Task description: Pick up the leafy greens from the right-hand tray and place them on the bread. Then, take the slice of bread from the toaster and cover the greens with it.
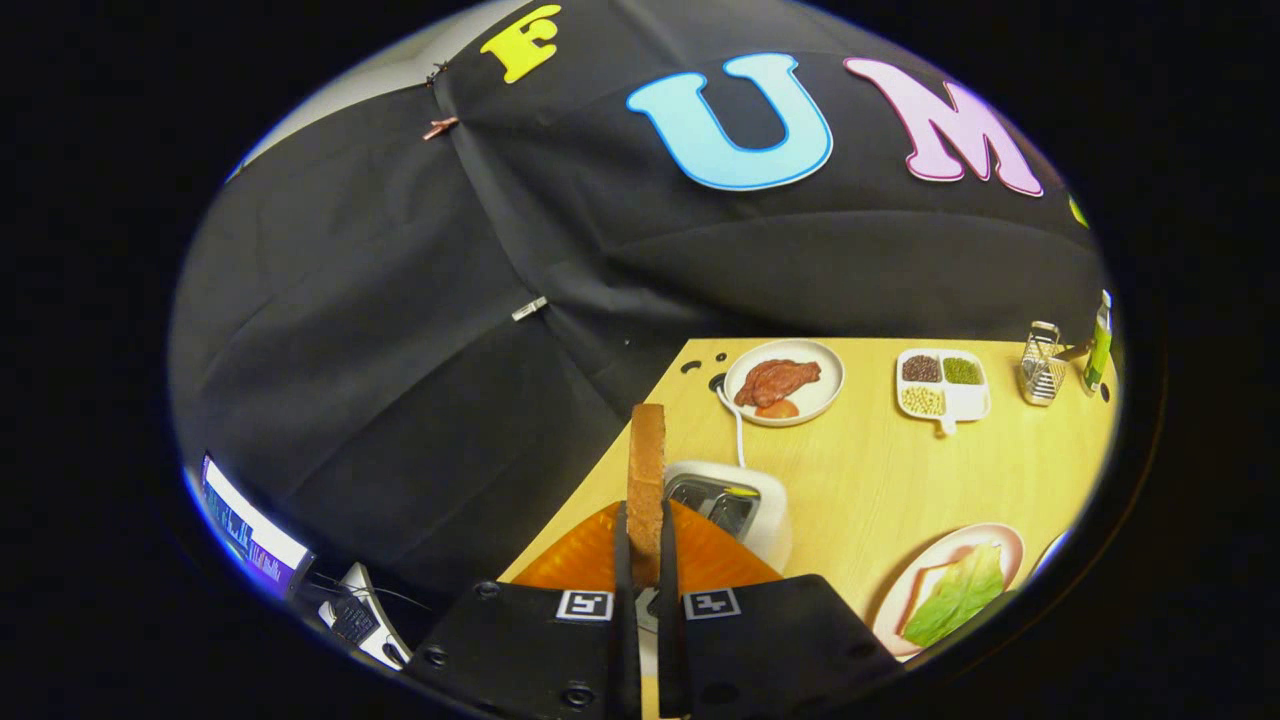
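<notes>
Now we clamp the gripper on the bread by its lower edge, light and crumbly, with the greens off right.

Black cloth drapes the booth wall, pinned with clips. A pale wooden tabletop stands before it. A lit screen glows low beside the cloth.

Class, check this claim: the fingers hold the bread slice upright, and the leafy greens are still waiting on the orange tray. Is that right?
One detail is wrong. The gripper view shows the fingers clamping the bread slice upright, but the leafy greens already lie on the bread on the pink-rimmed plate, not on the orange tray.
</notes>
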A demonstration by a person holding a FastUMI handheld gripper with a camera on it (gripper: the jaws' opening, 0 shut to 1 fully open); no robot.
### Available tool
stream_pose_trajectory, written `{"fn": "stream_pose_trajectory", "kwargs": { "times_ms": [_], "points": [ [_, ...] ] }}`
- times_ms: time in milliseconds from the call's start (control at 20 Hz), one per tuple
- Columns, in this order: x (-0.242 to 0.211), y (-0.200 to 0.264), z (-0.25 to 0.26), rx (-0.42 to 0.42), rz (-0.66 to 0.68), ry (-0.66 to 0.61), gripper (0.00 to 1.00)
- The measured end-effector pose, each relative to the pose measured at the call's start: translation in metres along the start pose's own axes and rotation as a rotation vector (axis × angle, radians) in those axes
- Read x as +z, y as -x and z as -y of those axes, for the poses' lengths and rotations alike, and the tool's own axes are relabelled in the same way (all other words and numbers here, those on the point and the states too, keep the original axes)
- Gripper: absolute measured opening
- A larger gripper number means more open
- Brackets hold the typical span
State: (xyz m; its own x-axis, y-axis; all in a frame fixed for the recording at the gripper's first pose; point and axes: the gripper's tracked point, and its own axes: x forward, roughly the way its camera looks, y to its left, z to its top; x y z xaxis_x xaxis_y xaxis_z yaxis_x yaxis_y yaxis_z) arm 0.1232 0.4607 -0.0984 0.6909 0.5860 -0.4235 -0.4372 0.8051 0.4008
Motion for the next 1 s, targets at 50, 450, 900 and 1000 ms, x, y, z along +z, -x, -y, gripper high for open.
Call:
{"fn": "stream_pose_trajectory", "kwargs": {
  "times_ms": [50, 450, 900, 1000],
  "points": [
    [0.003, 0.005, 0.007, -0.009, 0.011, 0.001, 0.11],
    [0.009, 0.047, 0.079, -0.098, 0.068, -0.061, 0.11],
    [-0.038, 0.081, 0.180, -0.235, 0.020, -0.182, 0.11],
    [-0.052, 0.084, 0.197, -0.256, 0.006, -0.215, 0.11]
  ]
}}
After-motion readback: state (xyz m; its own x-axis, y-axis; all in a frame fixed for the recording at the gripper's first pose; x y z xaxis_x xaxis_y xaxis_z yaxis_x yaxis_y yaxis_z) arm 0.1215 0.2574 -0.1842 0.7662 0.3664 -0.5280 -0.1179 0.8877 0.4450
